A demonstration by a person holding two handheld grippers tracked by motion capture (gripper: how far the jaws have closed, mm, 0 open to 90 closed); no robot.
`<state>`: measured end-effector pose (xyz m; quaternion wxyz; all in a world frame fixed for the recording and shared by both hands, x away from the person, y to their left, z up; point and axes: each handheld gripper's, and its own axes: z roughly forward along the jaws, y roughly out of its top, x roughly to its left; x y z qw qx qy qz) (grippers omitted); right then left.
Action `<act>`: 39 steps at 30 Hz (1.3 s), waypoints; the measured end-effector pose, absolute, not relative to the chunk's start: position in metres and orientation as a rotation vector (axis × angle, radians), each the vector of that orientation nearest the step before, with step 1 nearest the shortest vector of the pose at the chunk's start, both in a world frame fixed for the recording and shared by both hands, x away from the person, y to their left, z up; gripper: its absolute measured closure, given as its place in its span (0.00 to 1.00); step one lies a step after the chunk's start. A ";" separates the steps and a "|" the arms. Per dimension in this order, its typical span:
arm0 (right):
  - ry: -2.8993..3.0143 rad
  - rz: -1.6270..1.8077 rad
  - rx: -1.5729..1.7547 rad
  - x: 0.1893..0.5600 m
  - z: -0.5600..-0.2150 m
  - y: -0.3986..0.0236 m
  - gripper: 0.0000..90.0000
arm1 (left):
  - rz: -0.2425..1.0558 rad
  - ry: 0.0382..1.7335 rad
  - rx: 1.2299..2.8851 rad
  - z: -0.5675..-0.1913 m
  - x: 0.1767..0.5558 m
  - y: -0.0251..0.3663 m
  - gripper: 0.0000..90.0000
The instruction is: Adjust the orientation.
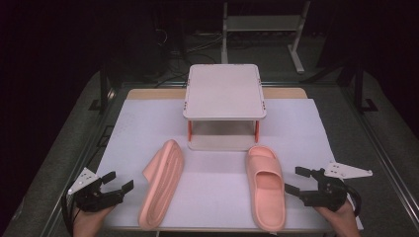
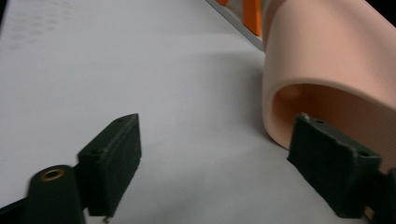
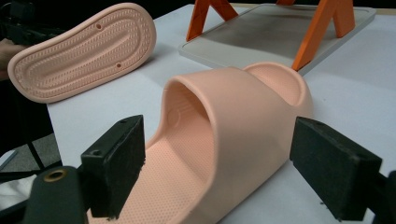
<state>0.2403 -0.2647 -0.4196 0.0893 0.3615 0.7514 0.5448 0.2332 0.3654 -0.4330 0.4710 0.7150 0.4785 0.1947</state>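
Two pink slippers lie on the white table cover. The left slipper [image 1: 163, 182] rests tilted on its edge, its strap [image 2: 327, 60] facing my left gripper [image 1: 119, 180] and its ribbed sole [image 3: 84, 51] facing right. My left gripper [image 2: 215, 158] stands open just left of it, with only bare cover between the pads. The right slipper [image 1: 266, 185] sits upright, sole down. My right gripper [image 1: 295, 179] is open a short way to its right, pointing at the slipper's strap [image 3: 233, 107] without touching it.
A small two-level rack [image 1: 225, 91] with a pale top and orange legs [image 3: 205, 18] stands at the middle back of the table. The white cover [image 1: 306, 133] spreads around it. Dark floor and a metal frame [image 1: 296, 44] lie beyond.
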 end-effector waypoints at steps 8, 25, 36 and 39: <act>2.257 1.604 1.063 0.240 -0.420 -0.261 0.20 | 0.436 1.127 1.807 -0.433 0.238 0.353 0.27; 2.263 1.600 1.076 0.240 -0.421 -0.262 0.20 | 0.385 1.074 1.903 -0.440 0.257 0.324 0.36; 2.270 1.599 1.071 0.241 -0.421 -0.262 0.20 | 0.379 1.059 1.914 -0.441 0.263 0.314 0.36; 2.266 1.605 1.070 0.241 -0.421 -0.261 0.20 | 0.381 1.056 1.917 -0.442 0.264 0.312 0.36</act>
